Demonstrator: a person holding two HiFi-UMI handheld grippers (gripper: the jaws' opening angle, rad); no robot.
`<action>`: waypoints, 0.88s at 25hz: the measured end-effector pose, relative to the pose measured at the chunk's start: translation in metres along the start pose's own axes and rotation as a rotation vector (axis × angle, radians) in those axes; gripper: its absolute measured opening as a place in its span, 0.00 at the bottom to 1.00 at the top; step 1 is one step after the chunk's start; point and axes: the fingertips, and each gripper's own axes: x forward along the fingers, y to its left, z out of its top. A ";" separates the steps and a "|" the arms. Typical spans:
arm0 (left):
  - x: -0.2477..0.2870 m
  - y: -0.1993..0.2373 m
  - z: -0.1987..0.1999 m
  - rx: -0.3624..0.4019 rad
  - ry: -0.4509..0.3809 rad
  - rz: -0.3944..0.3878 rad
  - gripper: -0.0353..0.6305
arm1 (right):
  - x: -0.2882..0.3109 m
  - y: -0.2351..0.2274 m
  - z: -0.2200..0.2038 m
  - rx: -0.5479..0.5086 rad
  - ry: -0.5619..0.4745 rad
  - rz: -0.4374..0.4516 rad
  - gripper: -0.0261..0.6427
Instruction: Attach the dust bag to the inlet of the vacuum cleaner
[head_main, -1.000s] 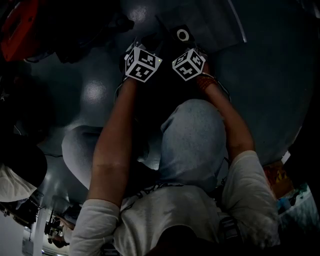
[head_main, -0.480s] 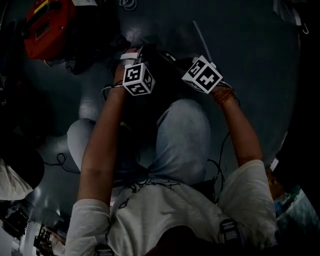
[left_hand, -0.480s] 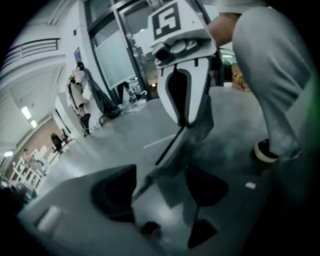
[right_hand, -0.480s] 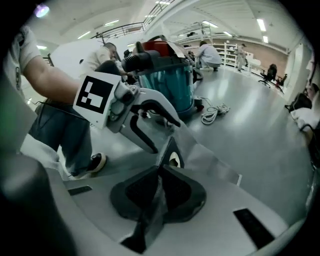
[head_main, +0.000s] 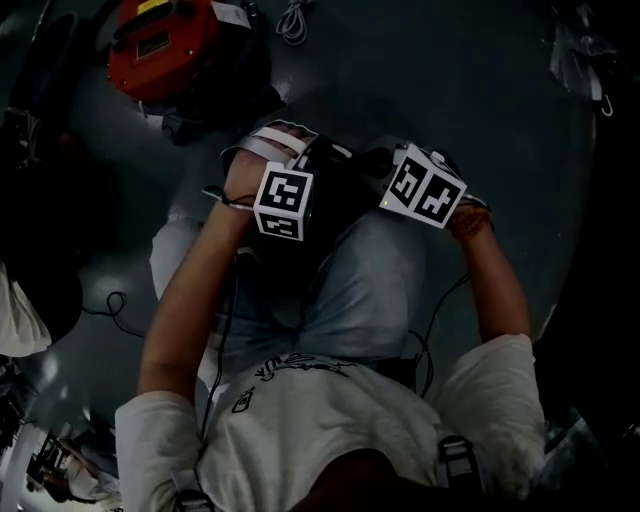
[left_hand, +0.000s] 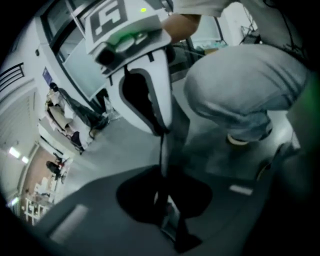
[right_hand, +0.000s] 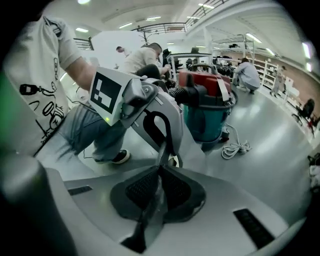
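Observation:
The dust bag (right_hand: 176, 122) is a white sheet with a dark opening, stretched between both grippers above the grey floor. My right gripper (right_hand: 160, 172) is shut on its near edge. My left gripper (left_hand: 163, 172) is closing, with the bag's (left_hand: 161, 75) thin edge pinched between its pads. In the head view the two marker cubes (head_main: 283, 201) (head_main: 422, 187) hover over my bent knee, with the bag's pale edge (head_main: 280, 140) just beyond them. The vacuum cleaner (head_main: 162, 48), red-topped with a teal drum (right_hand: 207, 117), stands apart on the floor, beyond the left gripper.
A white coiled cable (right_hand: 235, 147) lies on the floor beside the vacuum. My knee in jeans (head_main: 368, 285) sits right below the grippers. Other people (right_hand: 247, 72) and shelving stand far off across the hall. Some pale clutter (head_main: 575, 50) lies at the far right.
Both grippers have come up off the floor, closer to the head camera, rolling as they rose. The vacuum now shows more fully at the upper left.

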 end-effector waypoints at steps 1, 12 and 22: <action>-0.014 -0.001 0.003 -0.016 0.026 0.004 0.10 | -0.007 0.007 0.009 -0.034 0.001 0.011 0.09; -0.162 -0.011 -0.043 -0.340 0.249 0.061 0.10 | -0.022 0.047 0.140 -0.287 -0.180 0.073 0.09; -0.183 -0.001 -0.127 -0.455 0.297 0.106 0.11 | 0.030 0.012 0.203 -0.315 -0.225 0.029 0.09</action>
